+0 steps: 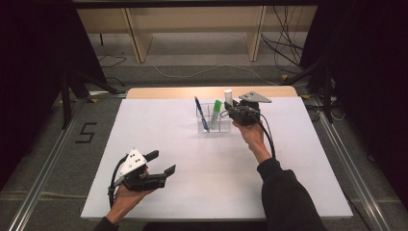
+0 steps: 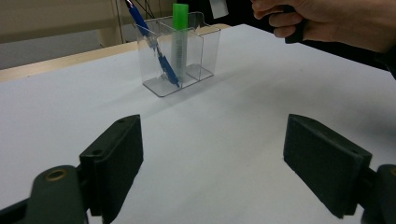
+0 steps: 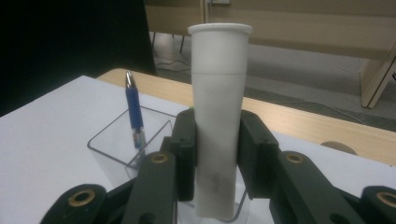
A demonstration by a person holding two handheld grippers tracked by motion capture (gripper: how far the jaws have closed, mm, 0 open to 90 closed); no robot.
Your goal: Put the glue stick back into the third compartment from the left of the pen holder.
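Observation:
A clear plastic holder (image 1: 210, 126) stands at the table's far middle, with a blue pen (image 1: 201, 114) leaning in its left compartment and a green marker (image 1: 216, 113) upright in the middle one. My right gripper (image 1: 235, 111) is shut on a white tube (image 1: 228, 96) and holds it upright at the holder's right end. In the right gripper view the pads clamp the white tube (image 3: 219, 107) at mid-height, its lower end at the holder's rim (image 3: 112, 154). My left gripper (image 1: 163, 162) rests open near the front left, nothing between its jaws.
A white sheet (image 1: 159, 125) covers the table, leaving a wooden strip (image 1: 168, 92) bare at the far edge. Behind it are wooden furniture legs and loose cables on the floor. Metal rails run along both sides of the table.

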